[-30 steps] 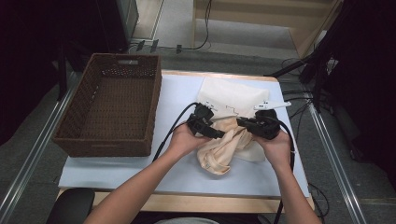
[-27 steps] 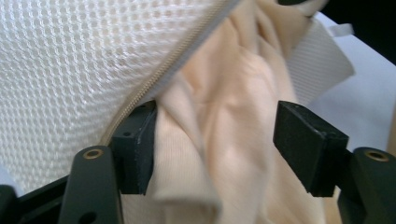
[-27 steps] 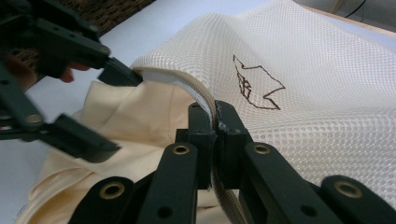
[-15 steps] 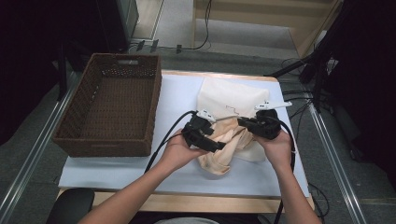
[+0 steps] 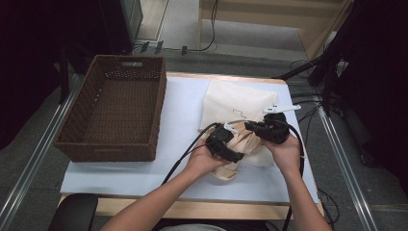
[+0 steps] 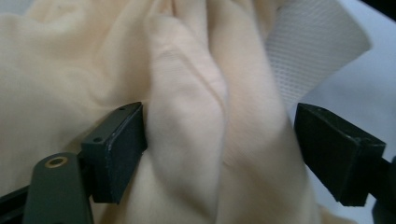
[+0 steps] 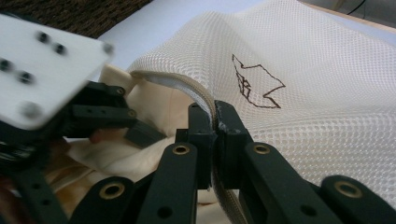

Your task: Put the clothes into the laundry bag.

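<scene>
Cream cotton garment, crumpled, lies at the mouth of a white mesh laundry bag on the pale blue table mat, right of the brown wicker basket. Left gripper stands wide apart around a fold of the garment. Right gripper is clamped tight on the bag's zippered rim.

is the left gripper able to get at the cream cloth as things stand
Probably yes. The left gripper already has its open jaws on either side of a fold of the cream cloth, nothing between them, while the right gripper pinches the mesh bag rim.
</scene>
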